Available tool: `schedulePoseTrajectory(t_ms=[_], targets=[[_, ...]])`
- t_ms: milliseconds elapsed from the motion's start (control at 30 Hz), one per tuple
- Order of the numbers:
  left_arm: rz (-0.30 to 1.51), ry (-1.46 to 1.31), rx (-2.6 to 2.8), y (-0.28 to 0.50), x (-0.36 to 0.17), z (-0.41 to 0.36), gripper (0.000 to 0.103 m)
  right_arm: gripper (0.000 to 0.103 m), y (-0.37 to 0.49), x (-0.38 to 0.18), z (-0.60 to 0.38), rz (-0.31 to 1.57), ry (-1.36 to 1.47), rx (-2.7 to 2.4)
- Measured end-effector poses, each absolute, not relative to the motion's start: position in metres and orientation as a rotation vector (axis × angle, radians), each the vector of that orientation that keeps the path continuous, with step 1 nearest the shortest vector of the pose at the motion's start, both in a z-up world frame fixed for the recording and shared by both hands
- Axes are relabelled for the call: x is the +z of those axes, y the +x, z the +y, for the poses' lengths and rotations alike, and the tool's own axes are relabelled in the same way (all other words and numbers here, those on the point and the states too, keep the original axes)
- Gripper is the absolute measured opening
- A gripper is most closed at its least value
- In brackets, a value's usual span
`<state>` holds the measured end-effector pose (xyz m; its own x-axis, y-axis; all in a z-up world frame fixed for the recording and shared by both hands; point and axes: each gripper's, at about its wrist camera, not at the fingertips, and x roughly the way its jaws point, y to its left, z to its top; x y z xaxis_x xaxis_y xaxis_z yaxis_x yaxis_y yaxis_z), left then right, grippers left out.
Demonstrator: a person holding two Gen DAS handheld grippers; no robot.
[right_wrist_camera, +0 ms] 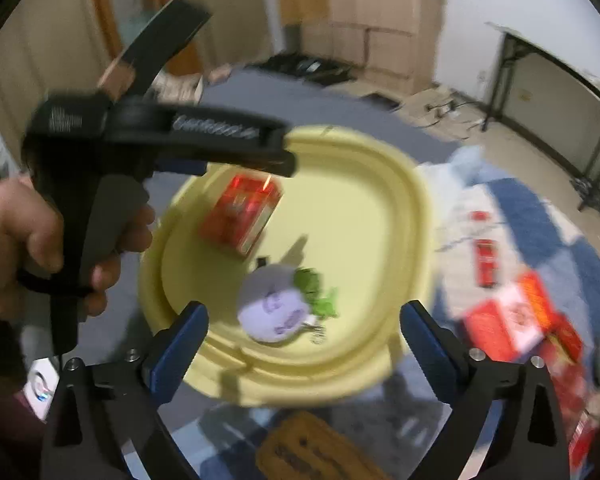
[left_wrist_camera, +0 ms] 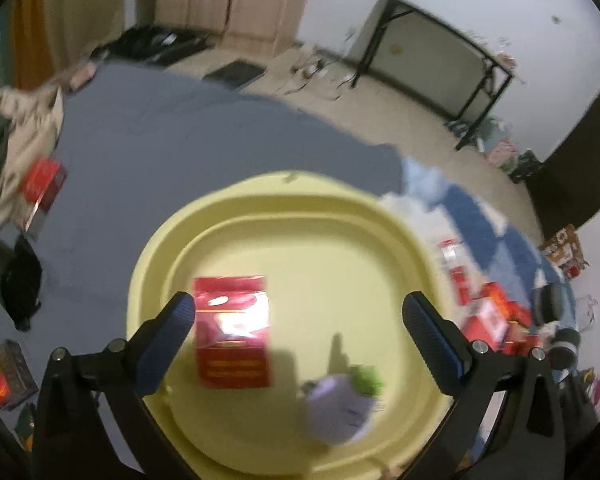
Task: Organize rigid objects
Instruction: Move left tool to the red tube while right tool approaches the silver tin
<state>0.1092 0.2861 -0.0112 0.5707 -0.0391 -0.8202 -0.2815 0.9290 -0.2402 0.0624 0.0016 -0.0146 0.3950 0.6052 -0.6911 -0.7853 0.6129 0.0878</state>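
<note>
A pale yellow tray (left_wrist_camera: 340, 208) (right_wrist_camera: 380, 184) rests on grey bedding. In it lie a red box (left_wrist_camera: 232, 332) (right_wrist_camera: 240, 212) and a round purple toy with a green tuft (left_wrist_camera: 340, 404) (right_wrist_camera: 276, 308). My left gripper (left_wrist_camera: 302, 316) hangs open above the tray; the red box lies below, by its left finger, untouched. My right gripper (right_wrist_camera: 304, 316) is open over the tray's near rim, with the purple toy lying below it. In the right wrist view a hand (right_wrist_camera: 16, 232) holds the left gripper's black body (right_wrist_camera: 160, 132) over the tray's far left side.
Several red boxes (left_wrist_camera: 488, 316) (right_wrist_camera: 508, 320) lie on a blue-and-white checked cloth right of the tray. Another red box (left_wrist_camera: 44, 184) and a dark box (left_wrist_camera: 4, 376) sit at the left. A brown flat item (right_wrist_camera: 312, 452) lies near me. A black table (left_wrist_camera: 440, 60) stands at the wall.
</note>
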Motion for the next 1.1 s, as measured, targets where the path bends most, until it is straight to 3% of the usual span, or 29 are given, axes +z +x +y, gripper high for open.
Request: schedulePoseTrajectory(t_ms=[267, 600, 900, 1100], targets=[[0.954, -0.201, -0.096, 0.118, 0.03, 0.179, 0.103, 0.103, 0.055, 0.029, -0.172, 0.685, -0.105, 0.682], [1.062, 0.04, -0.212, 0.107, -0.004, 0.112, 0.103, 0.103, 0.027, 0.011, -0.352, 0.673, 0.056, 0.377], [1.098, -0.18, -0.157, 0.14, -0.006, 0.113, 0.103, 0.103, 0.055, -0.021, -0.361, 0.744, 0.06, 0.343], [1.127, -0.361, -0.023, 0.199, -0.015, 0.128, 0.103, 0.102, 0.118, -0.037, -0.414, 0.844, 0.374, 0.212]])
